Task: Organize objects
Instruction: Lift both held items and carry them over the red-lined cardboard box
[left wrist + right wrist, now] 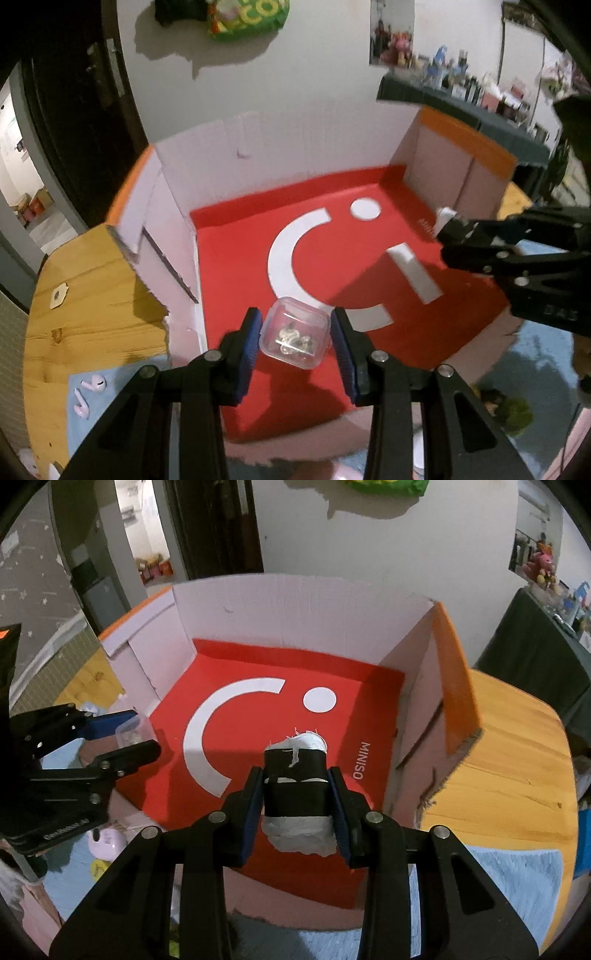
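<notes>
The left gripper (295,334) is holding a small clear plastic case (294,334), square with rounded corners and glossy, with pale metallic bits lying inside. Its jaws are standing a moderate way apart, their blue ribbed pads (251,341) pressing on the case's two sides. Just beyond and below these jaws, the red printed floor of an open cardboard box (236,266) is showing, smooth and matte, marked with a white arc and a white dot.

The right gripper (295,801) is gripping a stubby roll (297,794), wrapped in shiny black tape around the middle, with torn, wrinkled grey-white tape at both ends. Its jaws are likewise partly open, closing only as far as the roll's width, with the pads flat against the black band. The roll is hanging above the box floor, with the word MINISO printed just to the right of the jaws.

The box walls (295,605) are pale corrugated board with orange outer faces, and the box is resting on a yellowish wood-grain worktop (517,760). Pink earbuds (88,393) are lying on a light blue cloth (79,417) to the left of the left jaws.
</notes>
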The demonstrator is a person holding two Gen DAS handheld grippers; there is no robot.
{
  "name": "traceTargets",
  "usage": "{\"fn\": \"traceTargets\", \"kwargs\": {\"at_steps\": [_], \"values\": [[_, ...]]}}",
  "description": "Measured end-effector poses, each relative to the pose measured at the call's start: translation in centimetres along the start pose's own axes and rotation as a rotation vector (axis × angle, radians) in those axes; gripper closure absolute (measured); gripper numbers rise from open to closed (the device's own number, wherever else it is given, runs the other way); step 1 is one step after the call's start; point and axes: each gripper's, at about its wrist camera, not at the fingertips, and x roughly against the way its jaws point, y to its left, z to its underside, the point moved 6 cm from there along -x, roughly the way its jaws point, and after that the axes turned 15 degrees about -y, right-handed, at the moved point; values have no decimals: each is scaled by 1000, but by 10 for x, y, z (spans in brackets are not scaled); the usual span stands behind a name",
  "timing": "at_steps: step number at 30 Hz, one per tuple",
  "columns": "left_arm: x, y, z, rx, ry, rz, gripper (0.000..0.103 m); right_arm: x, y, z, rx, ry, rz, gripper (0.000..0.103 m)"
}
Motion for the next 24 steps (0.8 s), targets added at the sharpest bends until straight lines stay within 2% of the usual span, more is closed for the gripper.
{"fn": "traceTargets", "kwargs": {"at_steps": [5, 8, 11, 24], "values": [[-26, 9, 11, 5, 91, -23, 62, -15, 0, 1, 24, 51, 10, 70], [-30, 8, 9, -29, 94, -31, 62, -25, -1, 5, 30, 95, 11, 70], [-32, 8, 8, -13, 110, -16, 62, -33, -2, 9, 38, 130, 7, 70], [-32, 6, 3, -76, 137, 30, 62, -42, -4, 21, 67, 178, 9, 70]]}}
